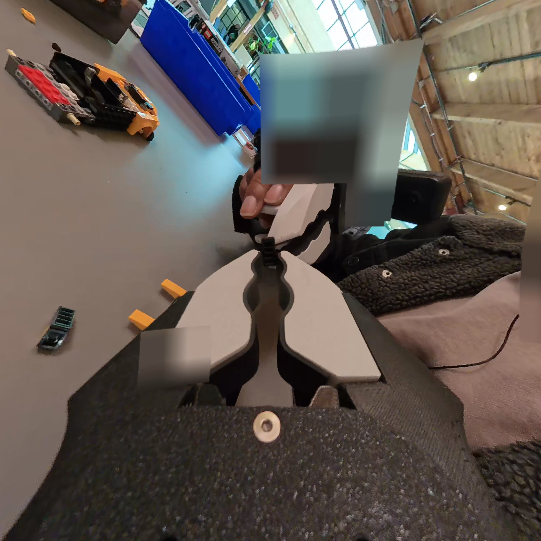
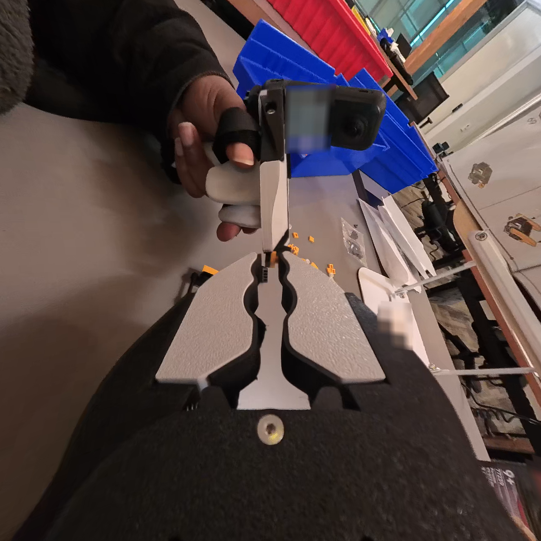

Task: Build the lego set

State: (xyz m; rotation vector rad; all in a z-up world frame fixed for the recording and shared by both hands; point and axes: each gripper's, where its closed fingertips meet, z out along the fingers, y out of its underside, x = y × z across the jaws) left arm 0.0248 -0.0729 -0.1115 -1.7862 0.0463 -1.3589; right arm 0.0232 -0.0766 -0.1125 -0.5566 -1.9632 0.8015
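My left gripper (image 1: 268,257) is shut on a small black ribbed Lego piece (image 1: 268,252) and holds it above the grey table. My right gripper (image 2: 268,265) meets it tip to tip, and its fingers close around the same small piece, black ribbed (image 2: 265,274) with an orange part (image 2: 274,256). The right gripper's white fingers (image 1: 295,216) show opposite in the left wrist view. The left gripper shows edge-on in the right wrist view, with white fingers (image 2: 273,205). A part-built orange, black and red Lego car (image 1: 85,93) sits at the far left of the table.
Two orange wedge pieces (image 1: 172,288) and a black grille piece (image 1: 57,328) lie left of my left gripper. Several small orange parts (image 2: 304,237), a clear parts bag (image 2: 352,238) and white papers (image 2: 395,243) lie beyond my right gripper. Blue bins (image 1: 199,73) line the table's far edge.
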